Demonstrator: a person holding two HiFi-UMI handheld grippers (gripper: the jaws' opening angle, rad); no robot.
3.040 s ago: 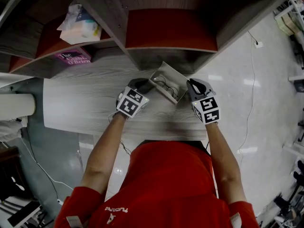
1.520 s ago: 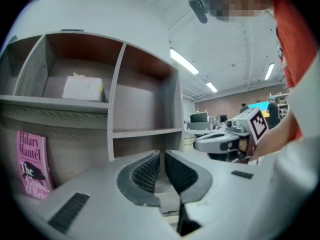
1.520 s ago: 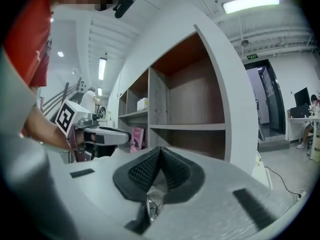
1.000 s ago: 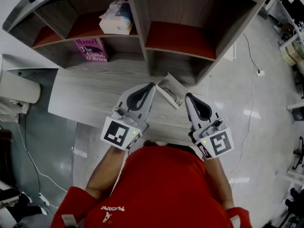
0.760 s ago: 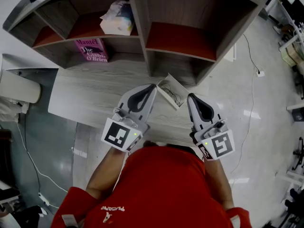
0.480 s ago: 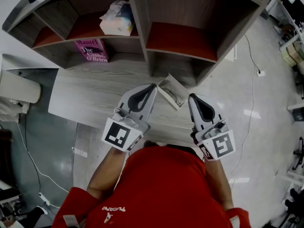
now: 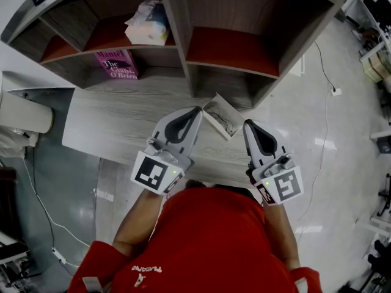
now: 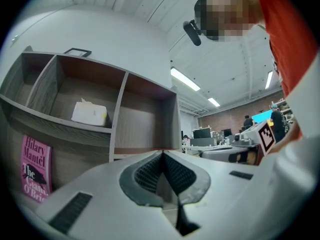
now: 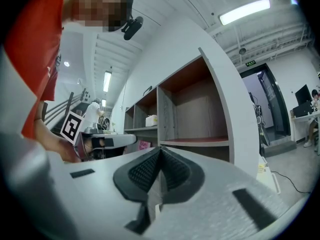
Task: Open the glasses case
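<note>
Left fingers (image 8: 150,171): ribbed pads pressed flat together, nothing between.
Right fingers (image 9: 145,170): pressed together the same way, nothing held.
Left gripper (image 7: 196,110): pointing level toward the shelves. In the head view, tip just beside the near left corner of the glasses case (image 7: 221,116); touching or not, cannot tell.
Right gripper (image 7: 247,124): pointing level, tip near the case's right side, apart from it.
Case position: on the desk (image 7: 116,127), toward its right end, between and just beyond the two tips, close under the right bay of the shelf unit (image 7: 177,41). Out of sight in both gripper views.
Case state: lid standing up, dark glasses (image 7: 225,124) faintly visible inside.
Progress: judged done or nearly done, going by the raised lid.
Further out: pink book (image 7: 115,64) upright under the left shelf, tissue pack (image 7: 146,23) on the shelf above it, cable (image 7: 322,102) across the floor to the right.
Risk, lid: likely to drop shut again if nudged by the left tip, close as it is.
Risk, case: light and unheld, so liable to slide toward the desk's right end or tip if either tip sweeps into it, spilling the glasses.
Risk, grip: none possible on the lid or the base while both pairs of pads are closed up.
</note>
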